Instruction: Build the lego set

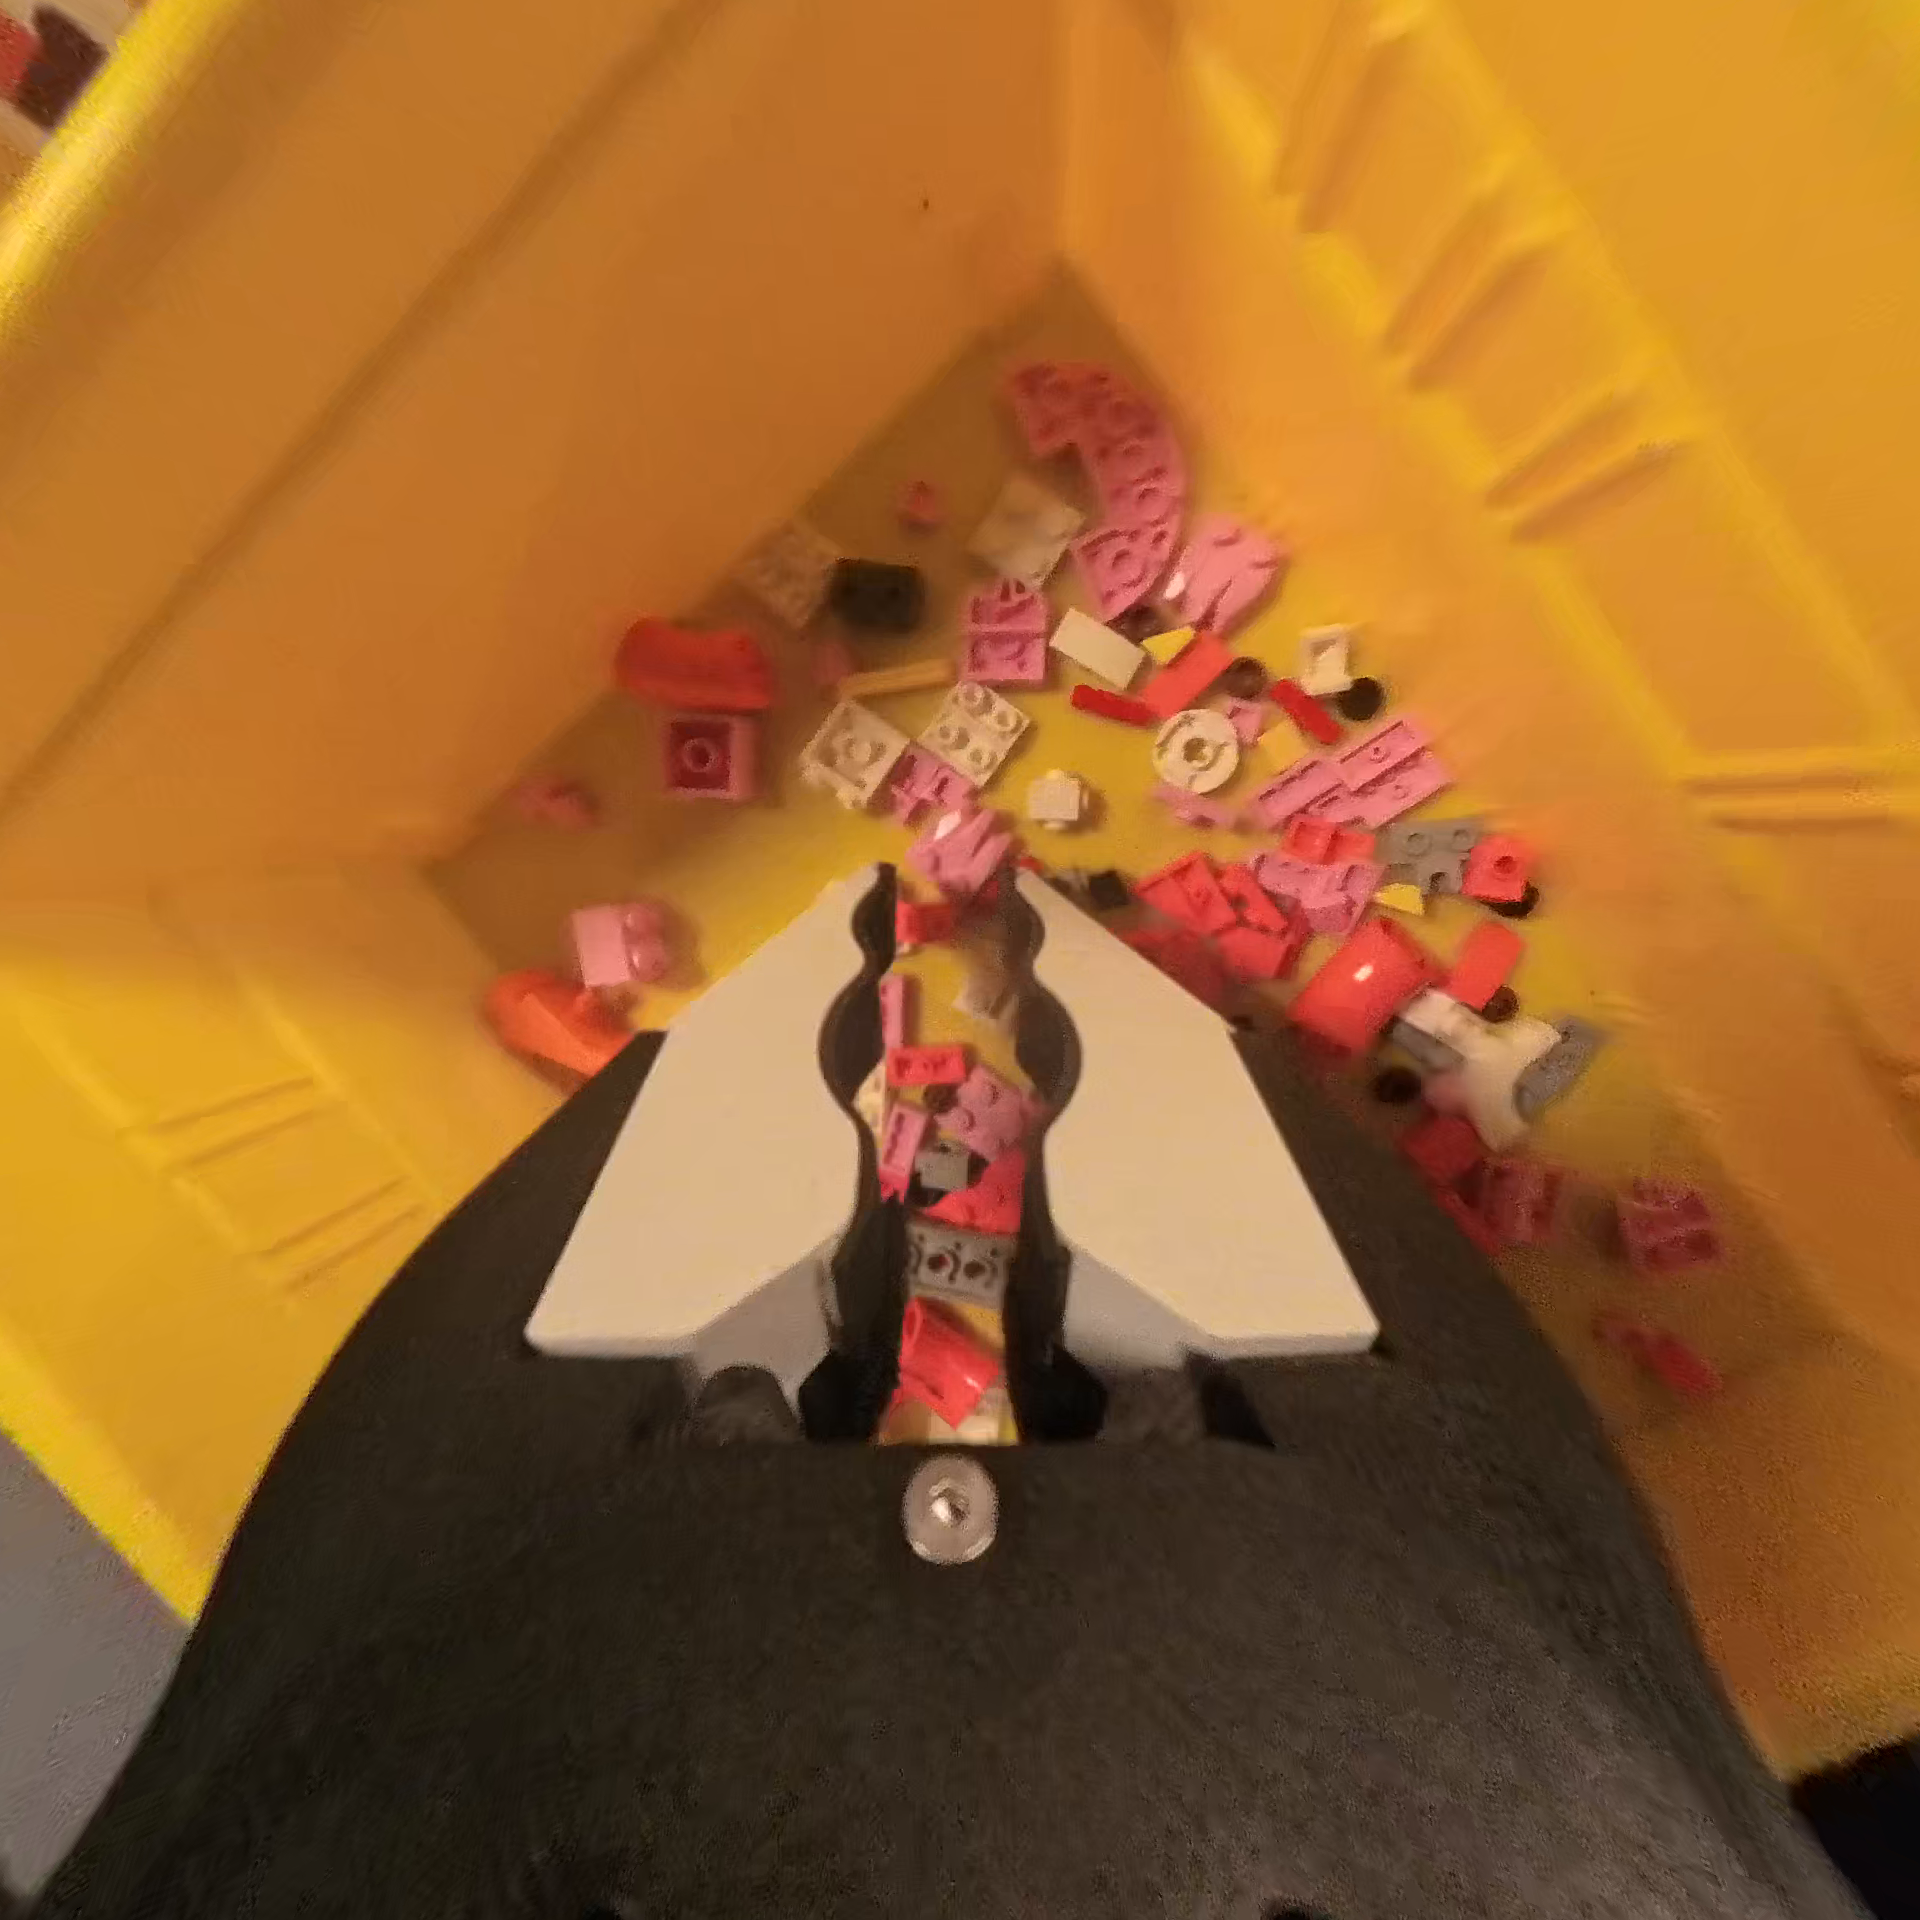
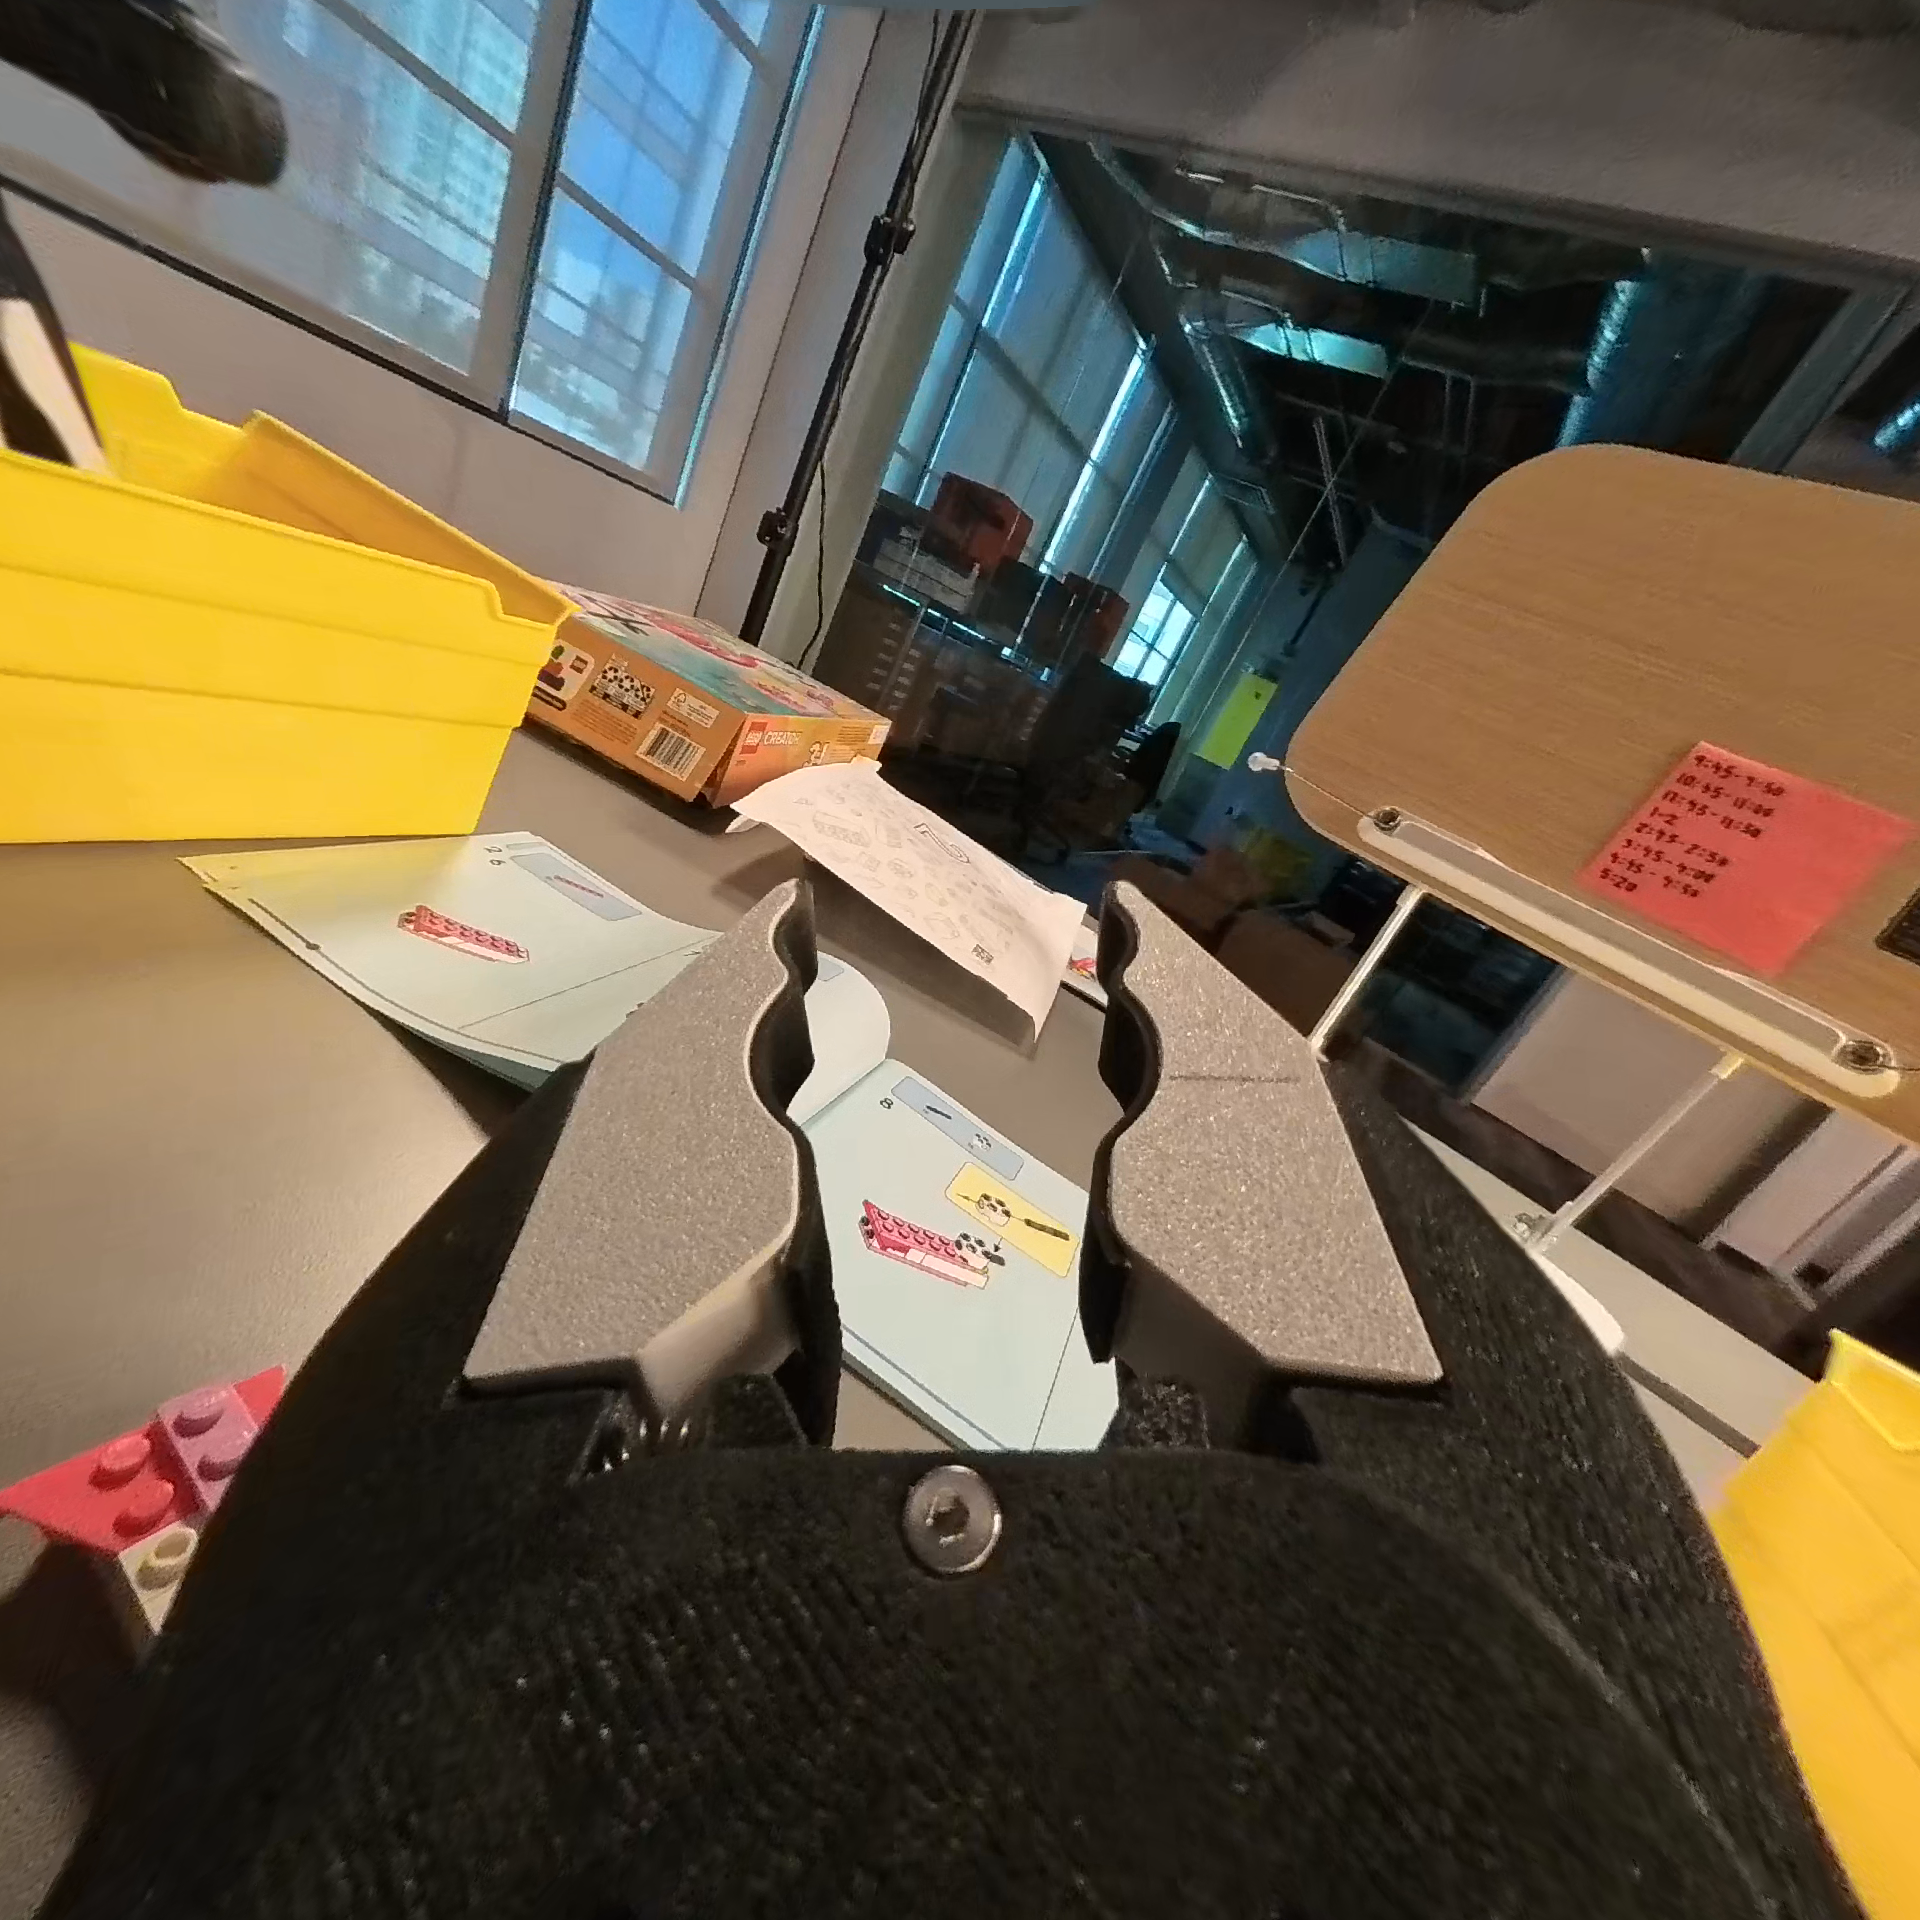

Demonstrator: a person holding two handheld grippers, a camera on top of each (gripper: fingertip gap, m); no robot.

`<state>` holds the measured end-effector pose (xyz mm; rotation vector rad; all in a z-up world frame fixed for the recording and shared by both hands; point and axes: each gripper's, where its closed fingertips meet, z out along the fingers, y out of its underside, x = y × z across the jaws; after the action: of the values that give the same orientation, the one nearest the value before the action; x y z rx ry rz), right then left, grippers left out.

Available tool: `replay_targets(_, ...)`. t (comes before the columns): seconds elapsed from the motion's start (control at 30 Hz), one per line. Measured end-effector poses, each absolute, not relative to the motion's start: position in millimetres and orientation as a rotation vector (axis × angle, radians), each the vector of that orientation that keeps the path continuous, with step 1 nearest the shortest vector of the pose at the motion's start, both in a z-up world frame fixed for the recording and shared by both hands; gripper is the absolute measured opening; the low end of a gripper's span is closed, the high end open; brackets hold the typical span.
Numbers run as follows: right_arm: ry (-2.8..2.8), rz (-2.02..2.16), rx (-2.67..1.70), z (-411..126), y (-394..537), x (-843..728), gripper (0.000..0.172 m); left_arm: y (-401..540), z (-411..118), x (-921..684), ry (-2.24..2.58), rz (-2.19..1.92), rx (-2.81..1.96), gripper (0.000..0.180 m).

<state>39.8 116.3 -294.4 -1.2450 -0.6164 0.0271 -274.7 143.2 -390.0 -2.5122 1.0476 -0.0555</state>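
Observation:
My left gripper (image 1: pixel 954 878) reaches down into a yellow bin (image 1: pixel 499 436) that holds several loose pink, red, white and grey bricks. Its white fingers (image 1: pixel 769 1091) stand close together, and a small pink brick (image 1: pixel 961 852) sits pinched between the tips, sharper than the blurred pile below it. My right gripper (image 2: pixel 956 914) hovers low over a grey table (image 2: pixel 208 1143), above an open instruction booklet (image 2: pixel 966 1299). Its grey fingers (image 2: pixel 675 1143) stand wide apart with nothing between them.
In the right wrist view the yellow bin (image 2: pixel 208 707) stands at the left. A cardboard toy box (image 2: pixel 665 717) and a white printed sheet (image 2: pixel 914 883) lie behind the booklet. A small red and pink brick build (image 2: pixel 156 1455) sits bottom left. A wooden board with a pink note (image 2: pixel 1610 727) hangs right, above another yellow bin (image 2: pixel 1839 1558).

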Motion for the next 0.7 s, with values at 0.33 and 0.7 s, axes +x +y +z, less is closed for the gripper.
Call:
replay_targets(0.33, -0.612, 0.053, -1.251, -295, 112, 46, 0.052, 81, -385, -283, 1.343, -0.241, -2.588, 0.035)
replay_targets(0.7, -0.615, 0.051, -1.253, -295, 113, 45, 0.051, 47, -402, -278, 1.45, -0.312, -2.586, 0.015)
